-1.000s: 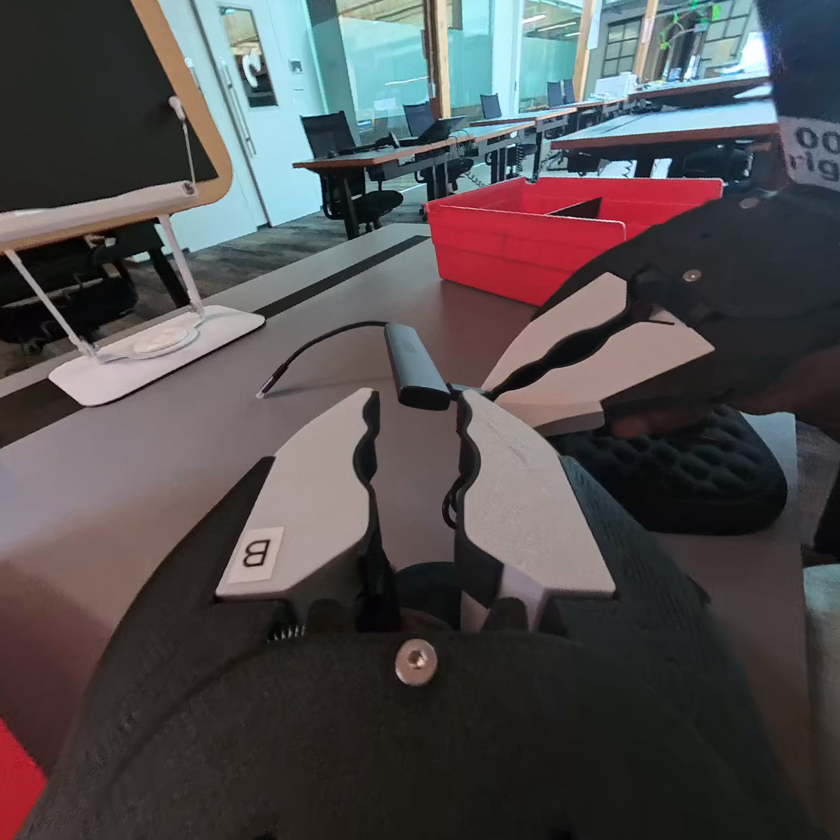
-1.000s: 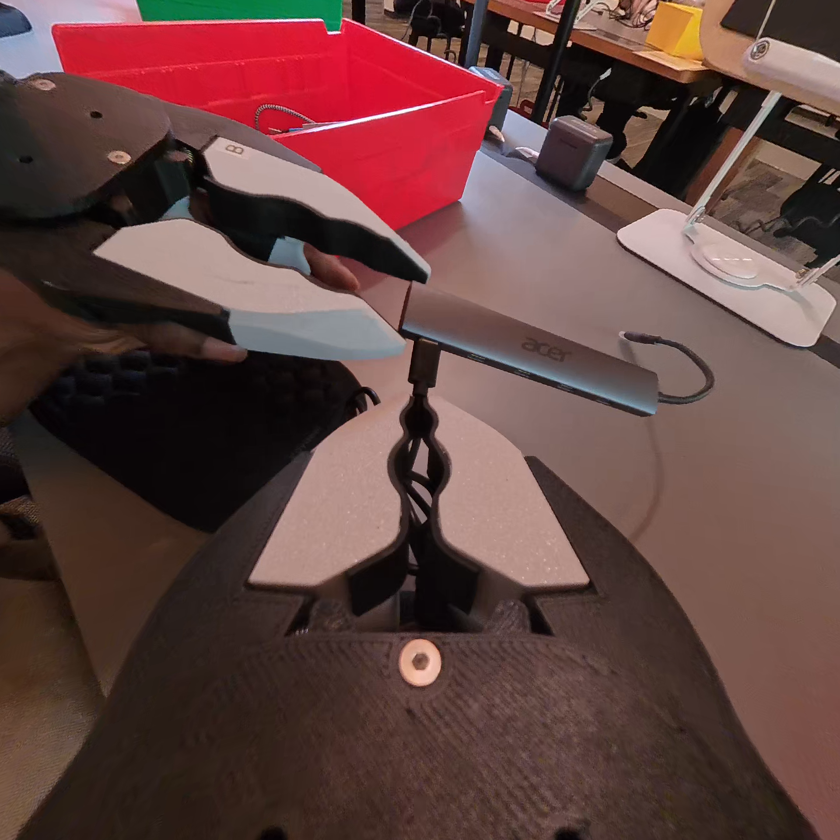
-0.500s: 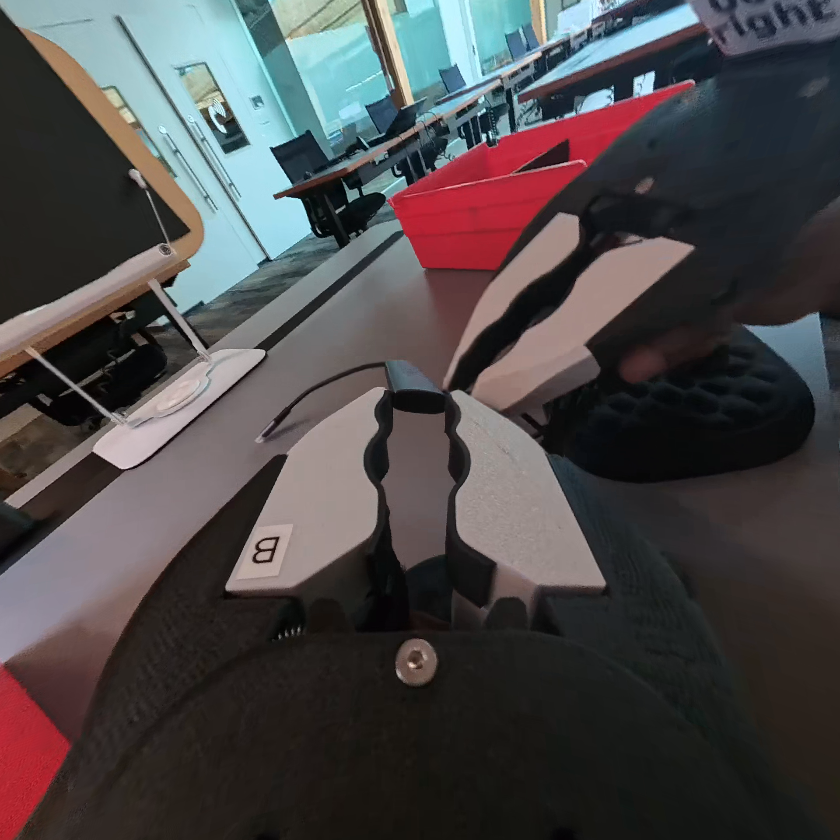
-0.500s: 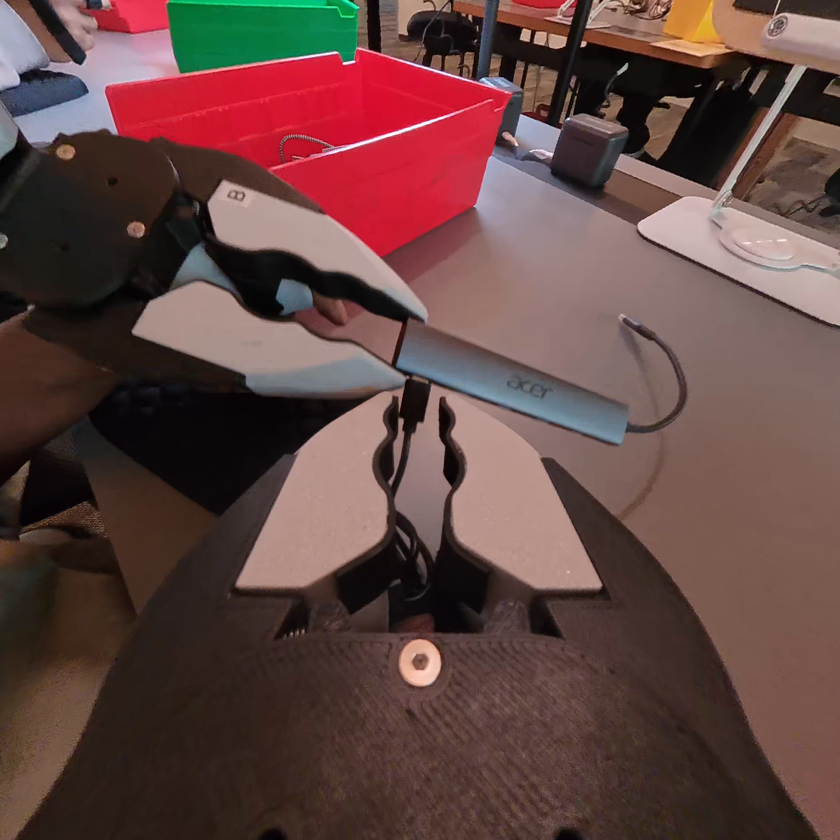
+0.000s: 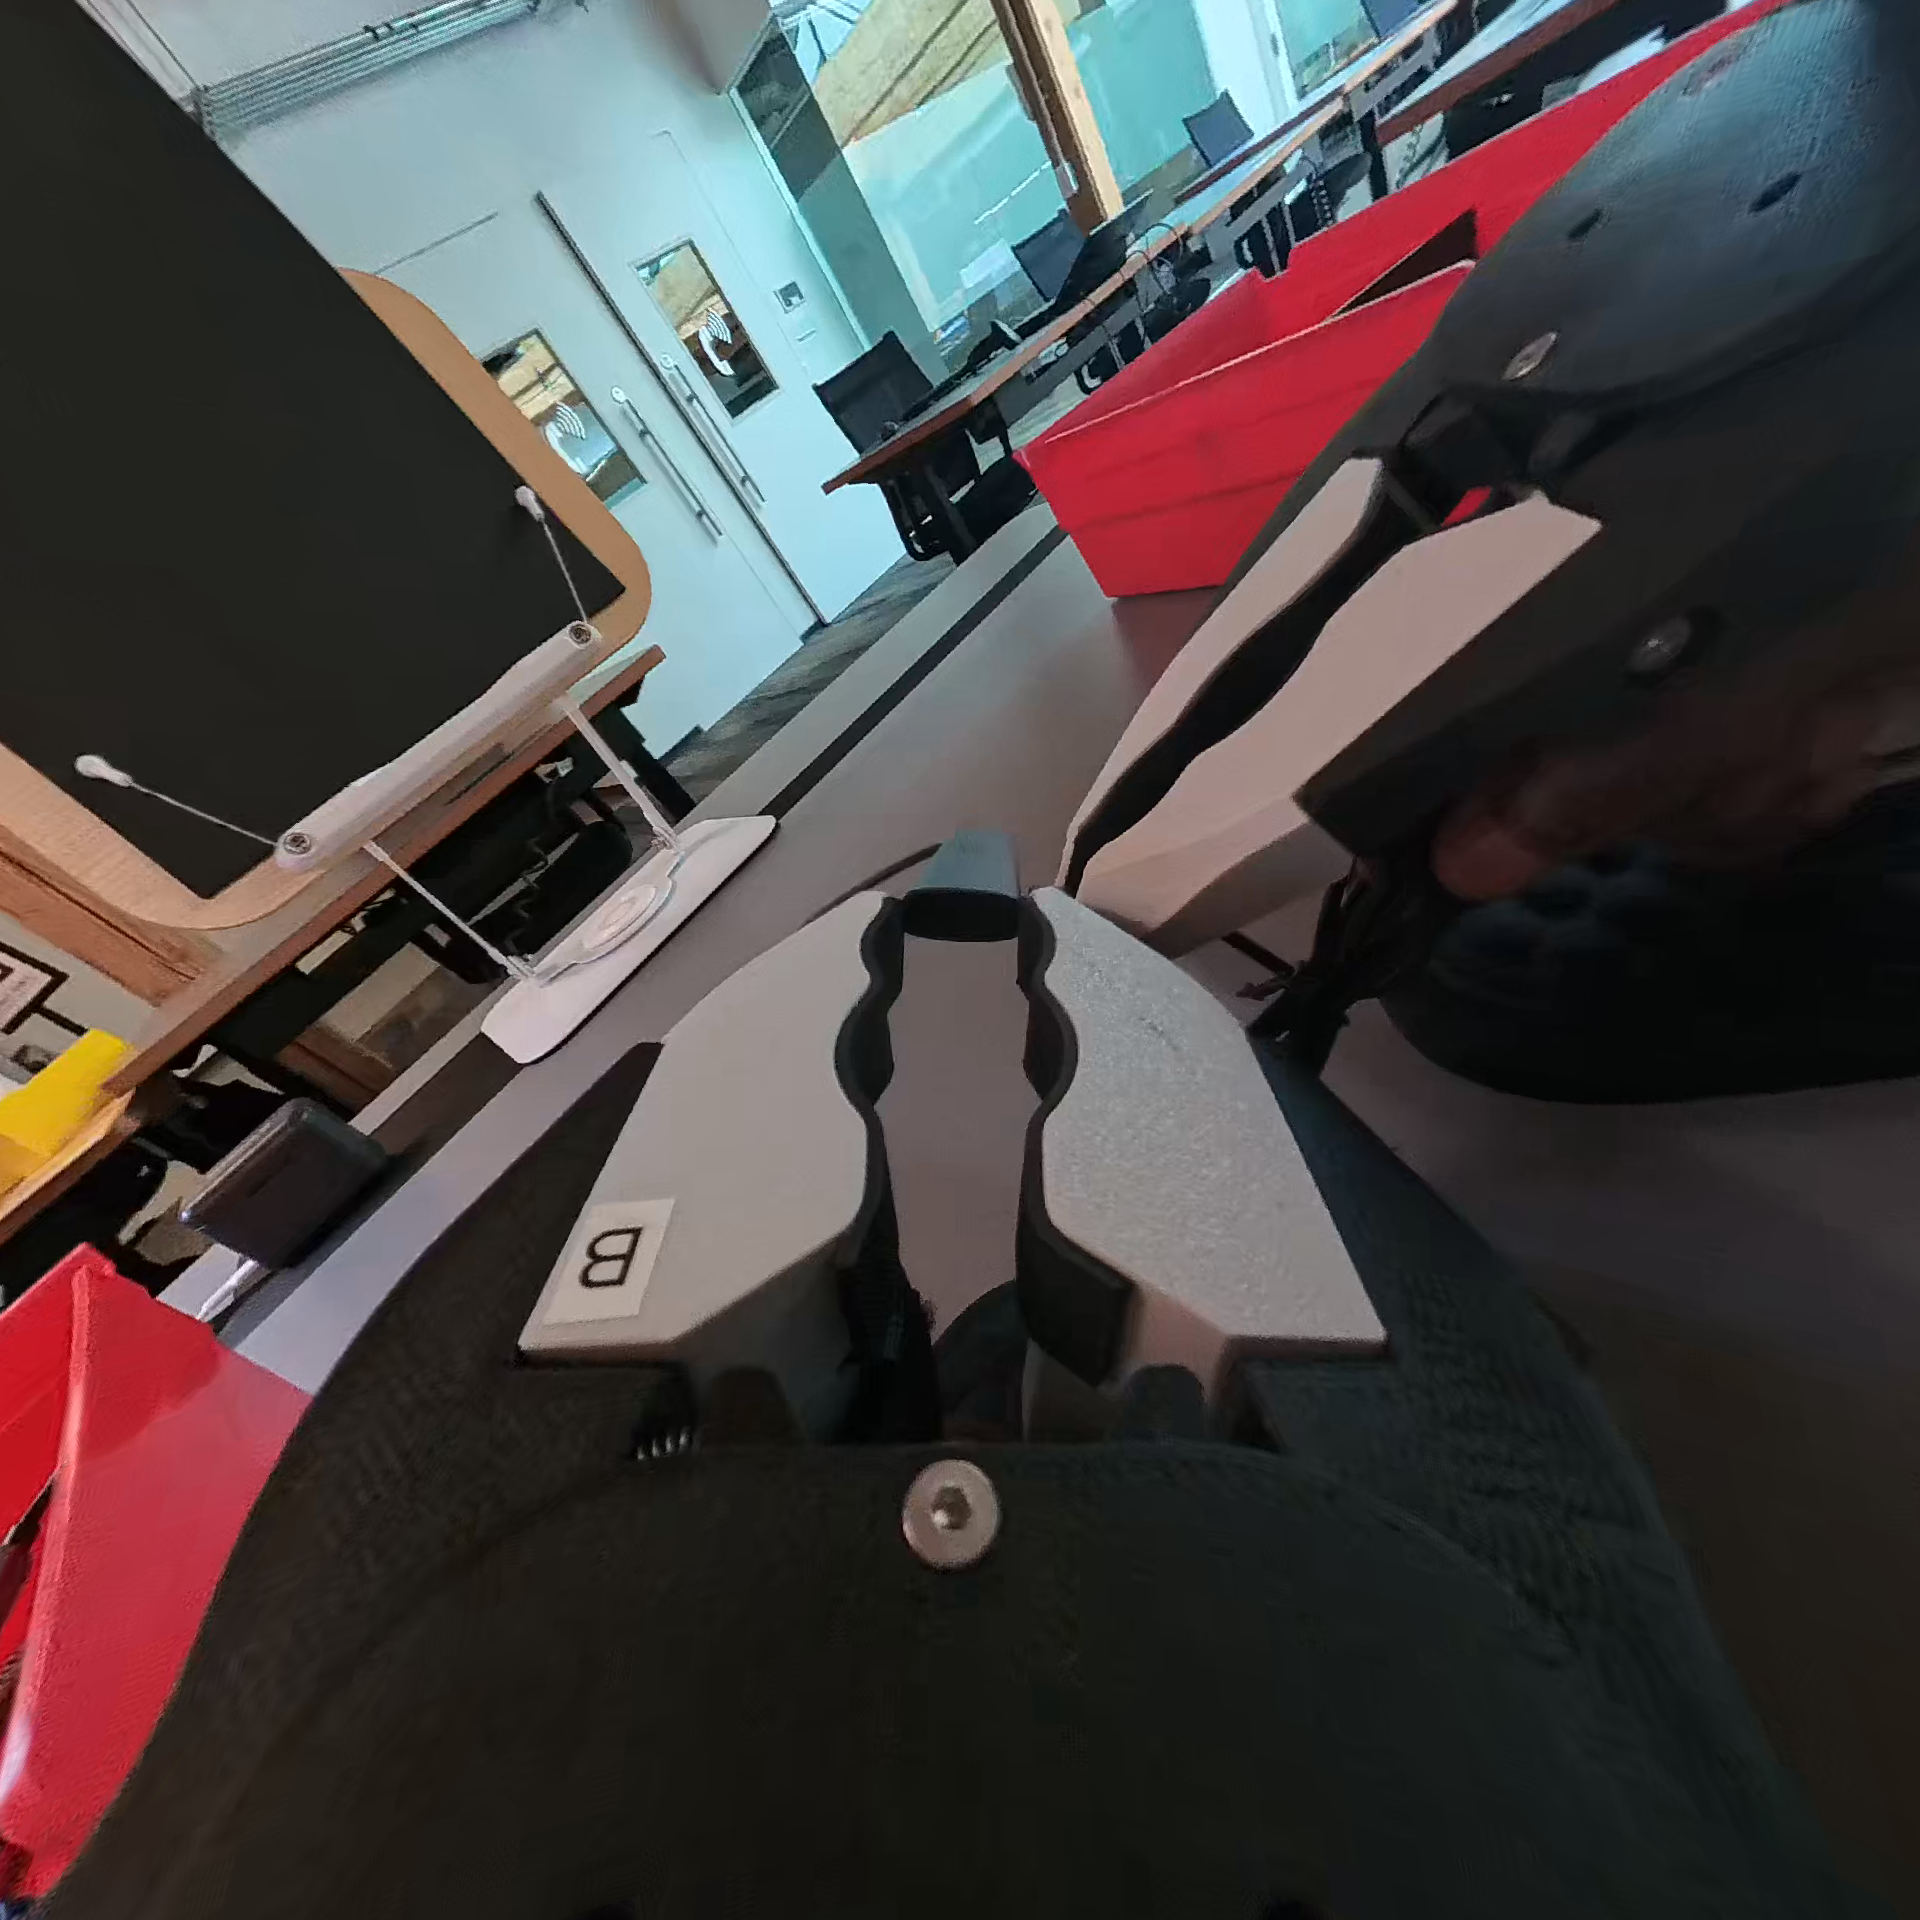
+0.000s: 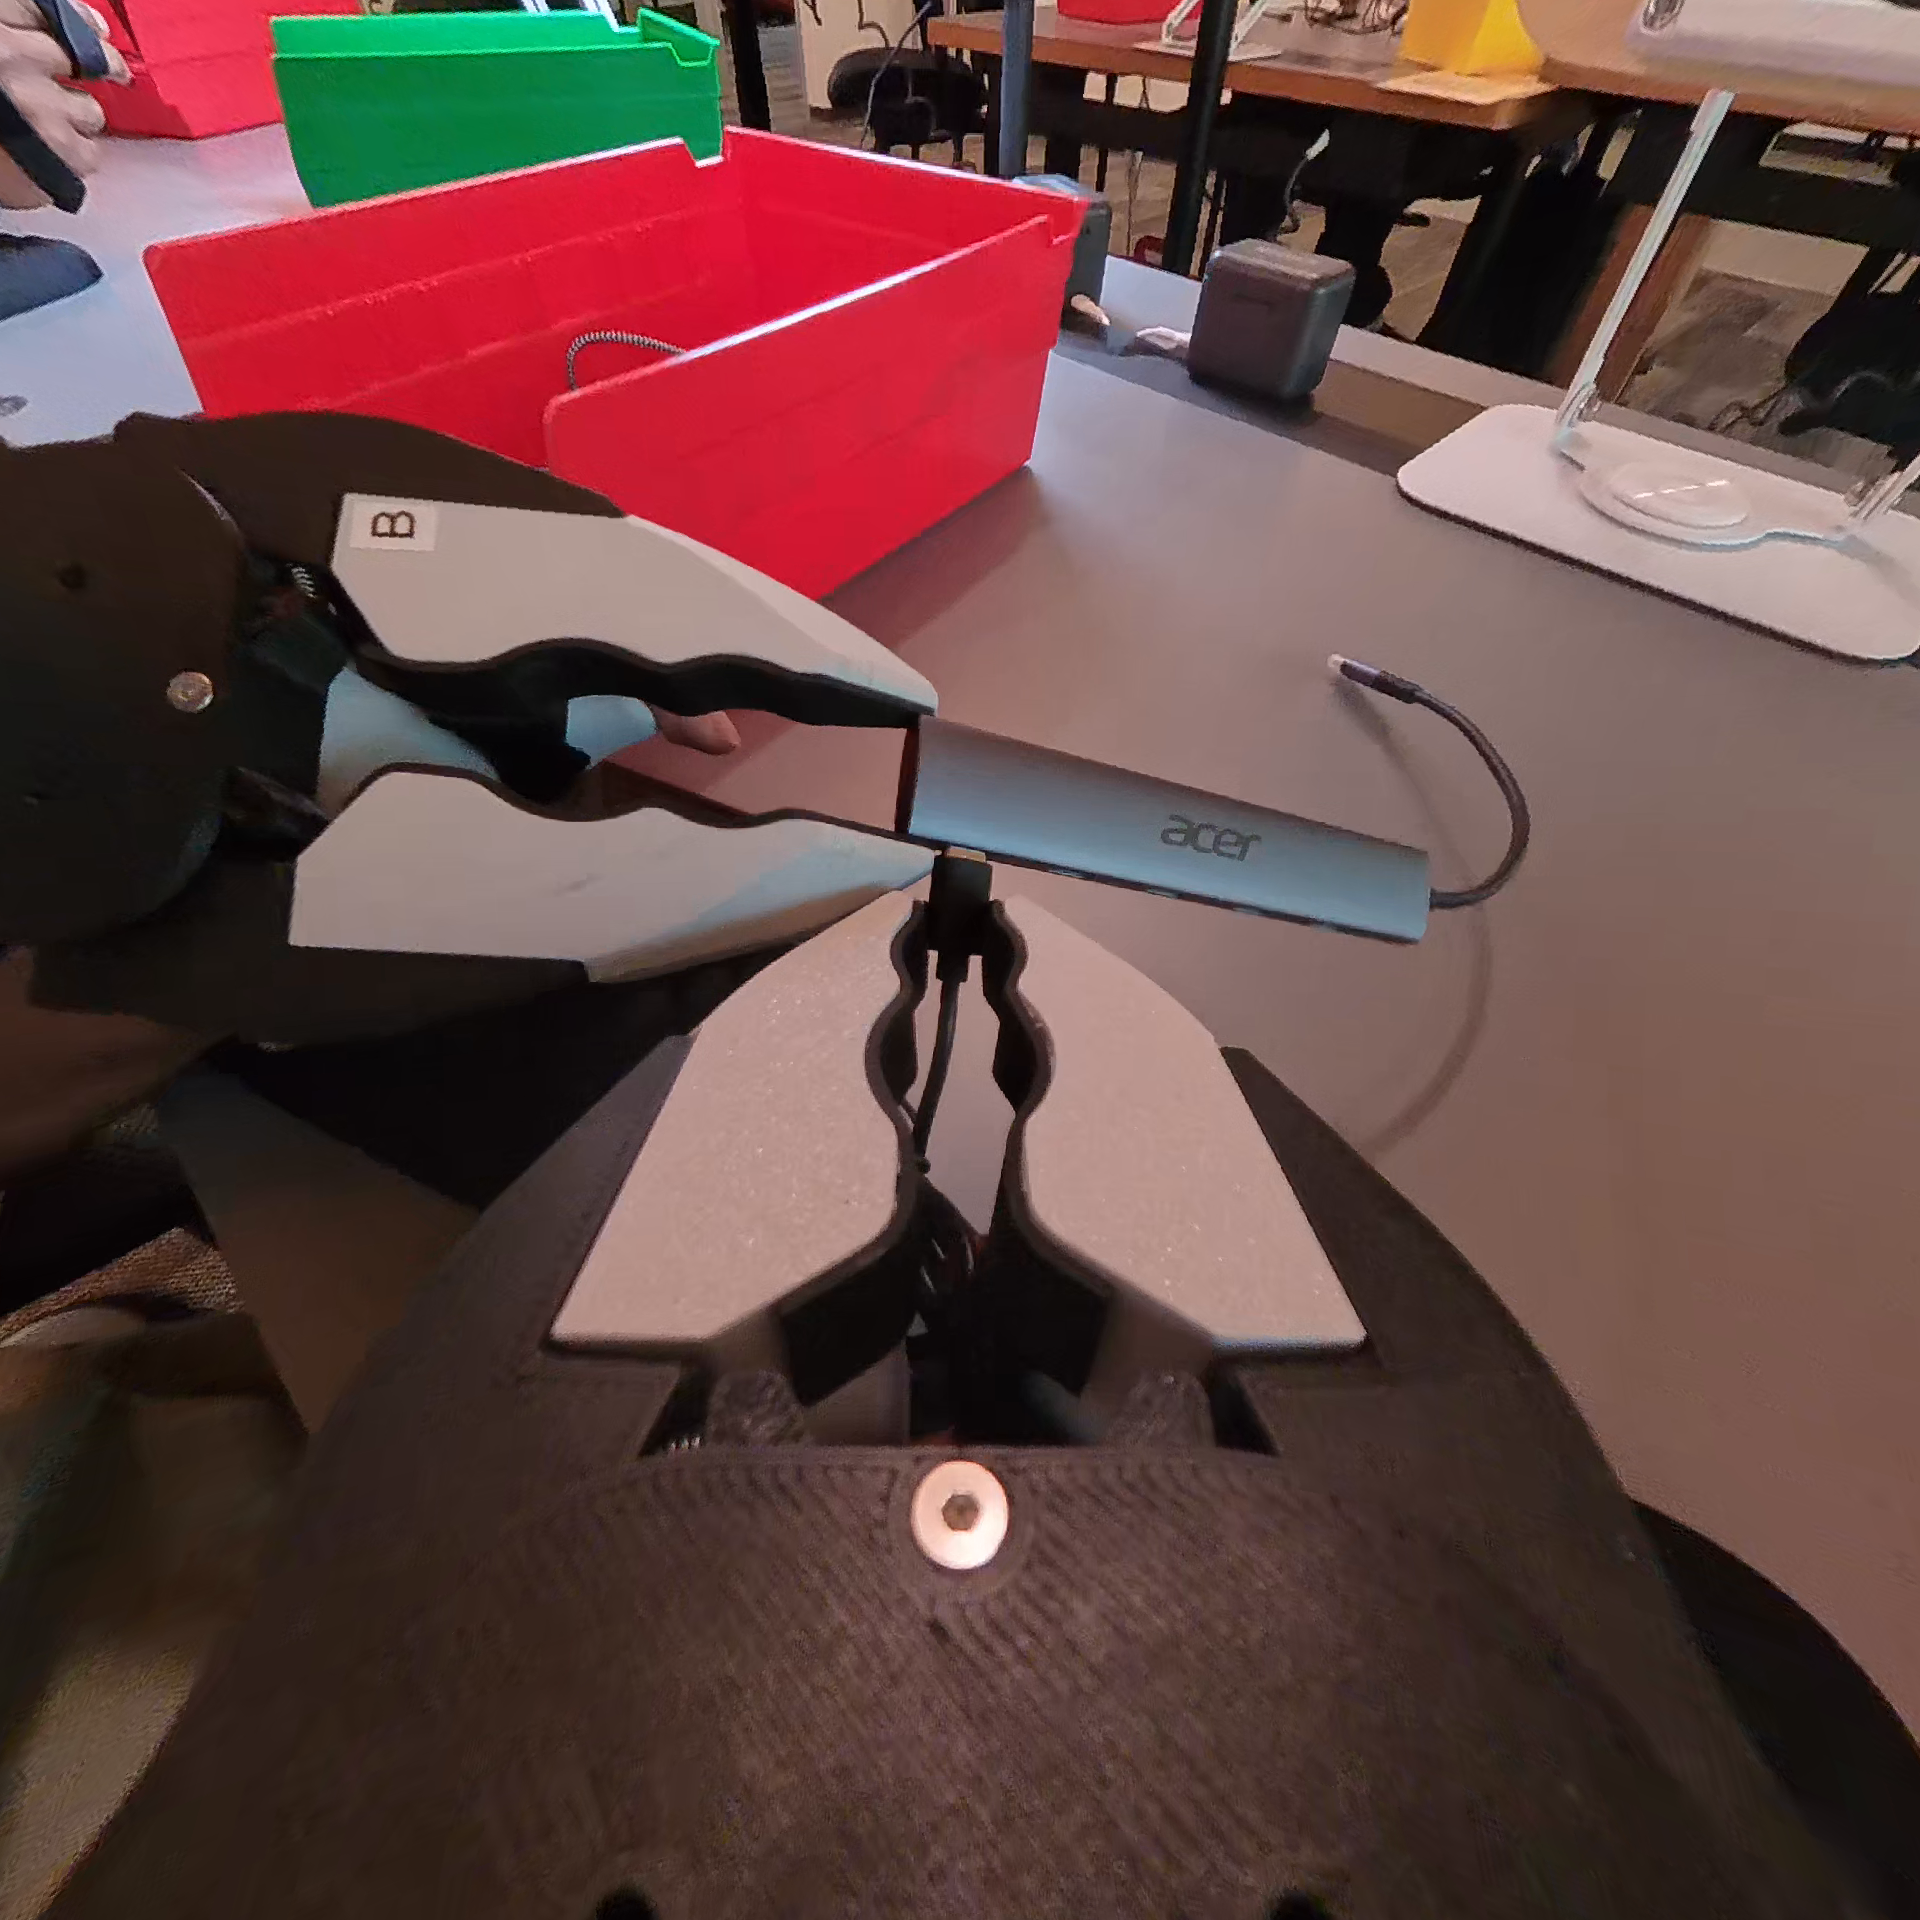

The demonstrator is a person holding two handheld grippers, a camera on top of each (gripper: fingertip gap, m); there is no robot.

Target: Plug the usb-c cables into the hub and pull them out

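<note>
Left gripper (image 6: 920, 784) is clamping one end of the grey hub (image 6: 1164, 826), holding it up off the dark surface (image 6: 1558, 1091), jaws narrow around it. In the left wrist view the same gripper (image 5: 956, 920) is showing only the hub's end (image 5: 971, 868) between its tips.

Right gripper (image 6: 954, 930) is pinching the black cable plug (image 6: 961, 883) at its tips, jaws nearly together, cable (image 6: 935, 1049) running back between them. The plug is touching the hub's near side edge right by the left gripper's lower tip; how deep it is seated is hard to tell. In the left wrist view the right gripper (image 5: 1081, 862) is sitting just right of the hub, its plug hidden.

The hub's own short lead (image 6: 1475, 758) is curling off the far end, its tip hanging free above the surface.

Farther out a red bin (image 6: 727, 343) is standing on the surface with a braided cable (image 6: 613, 348) inside, mostly hidden by the wall. A green bin (image 6: 499, 104) is sitting behind it. A white stand base (image 6: 1662, 540) is resting at the right, top cut off. A small grey box (image 6: 1273, 317) is sitting at the far edge. Office desks and chairs (image 5: 904, 405) are filling the room behind.
</note>
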